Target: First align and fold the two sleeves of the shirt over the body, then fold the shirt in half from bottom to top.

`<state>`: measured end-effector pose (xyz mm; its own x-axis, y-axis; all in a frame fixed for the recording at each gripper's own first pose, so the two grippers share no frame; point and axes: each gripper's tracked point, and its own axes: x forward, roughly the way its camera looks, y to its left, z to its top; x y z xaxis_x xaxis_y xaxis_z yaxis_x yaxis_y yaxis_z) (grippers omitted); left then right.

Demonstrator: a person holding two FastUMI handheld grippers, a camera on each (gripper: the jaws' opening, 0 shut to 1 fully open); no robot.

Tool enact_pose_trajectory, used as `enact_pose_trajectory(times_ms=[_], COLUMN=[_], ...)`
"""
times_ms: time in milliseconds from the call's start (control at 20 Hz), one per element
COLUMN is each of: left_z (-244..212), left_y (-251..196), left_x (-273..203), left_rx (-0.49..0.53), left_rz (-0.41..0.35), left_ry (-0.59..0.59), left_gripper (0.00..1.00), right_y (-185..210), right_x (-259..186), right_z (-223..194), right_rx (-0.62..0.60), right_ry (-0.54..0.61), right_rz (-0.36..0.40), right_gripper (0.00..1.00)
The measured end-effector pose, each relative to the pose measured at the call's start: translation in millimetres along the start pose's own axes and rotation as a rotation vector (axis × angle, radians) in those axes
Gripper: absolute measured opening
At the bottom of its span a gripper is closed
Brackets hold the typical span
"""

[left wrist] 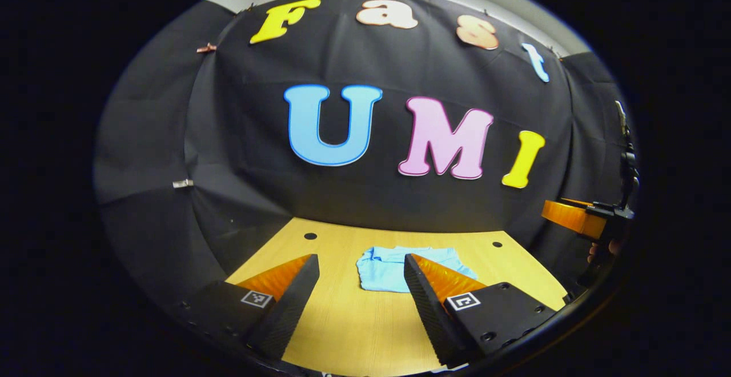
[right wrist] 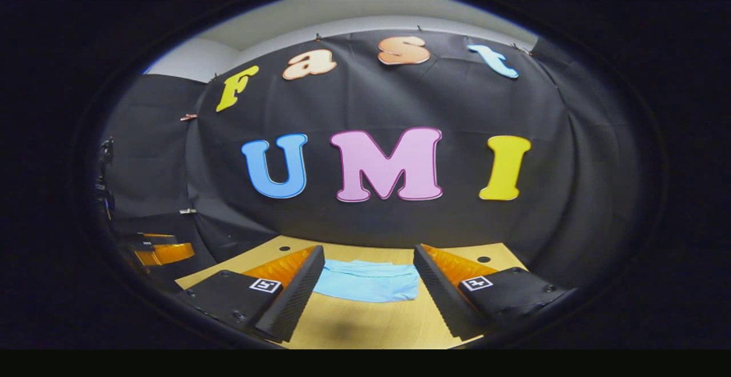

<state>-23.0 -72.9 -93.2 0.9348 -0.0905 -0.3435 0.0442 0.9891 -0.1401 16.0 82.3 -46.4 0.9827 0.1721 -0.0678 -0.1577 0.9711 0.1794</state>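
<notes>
The left claw [left wrist: 361, 277] was spread wide, and its 2 fingers [left wrist: 291, 303] held nothing. It hung above the bench [left wrist: 354, 331], up in the air and not touching the wood. The right claw [right wrist: 368, 277] was spread wide too, with nothing between its fingers [right wrist: 294, 300]. It also hung over the bench [right wrist: 365, 325].

The shirt [left wrist: 385, 271] was light blue. It lay on the bench, past the tips of both claws, near the far edge by the black cloth wall [left wrist: 354, 194]. It was folded into a small, flat bundle. In the left gripper view, the right finger hid part of the shirt's right side. In the right gripper view, the shirt [right wrist: 368, 280] showed in the gap between the 2 fingers, and neither finger touched it.

The bench was made of pale wood. It had small dark round holes [left wrist: 310, 236] near its far edge.

In the left gripper view, the right claw [left wrist: 577, 217] showed far off at the right edge, held up above the bench, with a bit of a hand [left wrist: 605, 248] under it. In the right gripper view, the left claw [right wrist: 163, 251] showed far off at the left edge, well apart from the shirt.
</notes>
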Motion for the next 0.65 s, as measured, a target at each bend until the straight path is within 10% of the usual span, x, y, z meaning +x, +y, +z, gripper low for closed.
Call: enact_pose_trajectory(times_ms=[650], left_z=[56], left_y=[-51], left_x=[-86], left_rx=[0.041], left_rz=[0.011], left_ry=[-0.152], left_gripper=[0.95], right_y=[73], right_x=[-38], right_z=[55], right_rx=[-0.072], right_ry=[-0.121], right_rz=[0.174], right_gripper=[0.96])
